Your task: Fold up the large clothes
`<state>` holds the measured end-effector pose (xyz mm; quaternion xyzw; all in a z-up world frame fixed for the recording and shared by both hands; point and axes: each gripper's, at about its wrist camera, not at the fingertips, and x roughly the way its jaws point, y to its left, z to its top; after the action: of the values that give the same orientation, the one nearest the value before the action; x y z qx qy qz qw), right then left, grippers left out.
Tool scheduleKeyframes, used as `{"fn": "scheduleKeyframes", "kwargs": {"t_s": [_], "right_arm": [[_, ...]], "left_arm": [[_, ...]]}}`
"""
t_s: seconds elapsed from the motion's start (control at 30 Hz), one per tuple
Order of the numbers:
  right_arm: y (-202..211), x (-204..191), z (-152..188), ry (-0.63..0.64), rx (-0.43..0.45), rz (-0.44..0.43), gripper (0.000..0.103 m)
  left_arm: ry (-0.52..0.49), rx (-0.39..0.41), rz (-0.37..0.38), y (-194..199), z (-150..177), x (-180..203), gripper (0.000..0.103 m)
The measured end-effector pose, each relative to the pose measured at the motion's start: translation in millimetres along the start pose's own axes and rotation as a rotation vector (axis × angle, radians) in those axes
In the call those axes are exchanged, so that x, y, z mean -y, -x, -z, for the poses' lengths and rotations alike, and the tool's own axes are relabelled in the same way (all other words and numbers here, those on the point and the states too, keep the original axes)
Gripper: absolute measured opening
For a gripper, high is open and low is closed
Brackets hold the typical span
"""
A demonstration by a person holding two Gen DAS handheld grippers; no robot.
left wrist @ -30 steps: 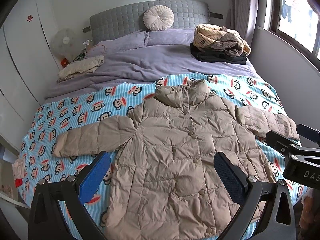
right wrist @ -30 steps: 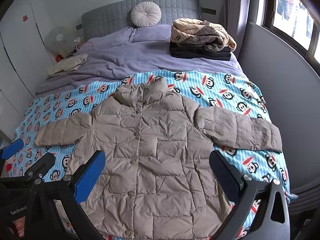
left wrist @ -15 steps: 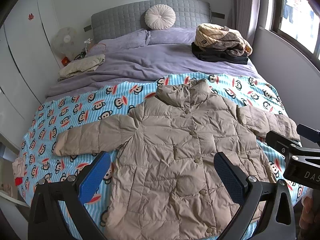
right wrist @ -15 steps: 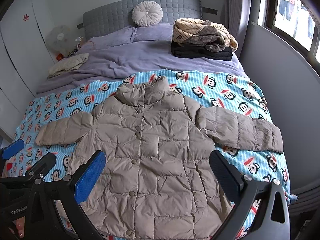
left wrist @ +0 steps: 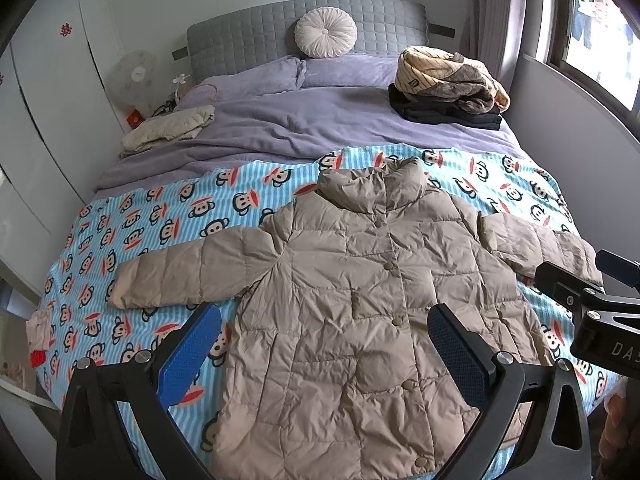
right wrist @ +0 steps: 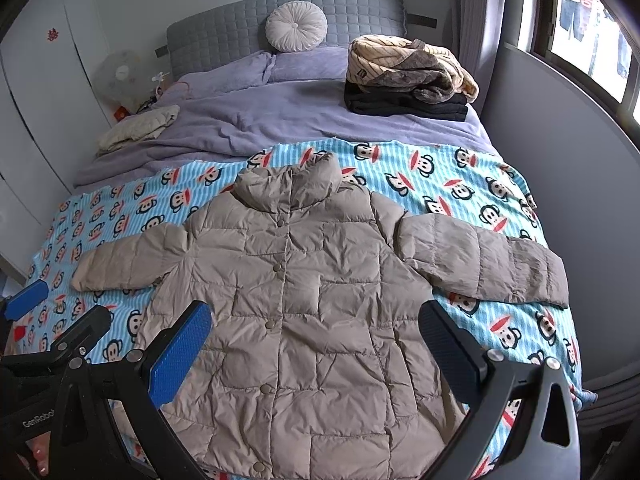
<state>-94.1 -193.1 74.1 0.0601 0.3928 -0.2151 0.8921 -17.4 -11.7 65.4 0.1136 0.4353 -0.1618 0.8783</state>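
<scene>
Lying flat, the puffy jacket (left wrist: 360, 300) looks light, soft, slippery; pinch its 3 o'clock sleeve cuff (right wrist: 540, 276). Left gripper (left wrist: 326, 344) and right gripper (right wrist: 316, 344) gape wide, empty.

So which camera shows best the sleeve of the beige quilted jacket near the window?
The right wrist view: the window-side sleeve of the beige quilted jacket lies there whole, shoulder to cuff. In the left wrist view the right claw covers the cuff of that sleeve.
</scene>
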Motion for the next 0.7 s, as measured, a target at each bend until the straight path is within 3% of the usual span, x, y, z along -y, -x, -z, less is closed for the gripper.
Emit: {"fn": "scheduleKeyframes", "kwargs": {"t_s": [0.7], "right_arm": [[-13.6,-3.3,11.5,-0.029,-0.040,-0.021,0.103]], "left_arm": [[0.030,-0.037,-0.018,-7.5,2.7,-4.5,0.103]]}}
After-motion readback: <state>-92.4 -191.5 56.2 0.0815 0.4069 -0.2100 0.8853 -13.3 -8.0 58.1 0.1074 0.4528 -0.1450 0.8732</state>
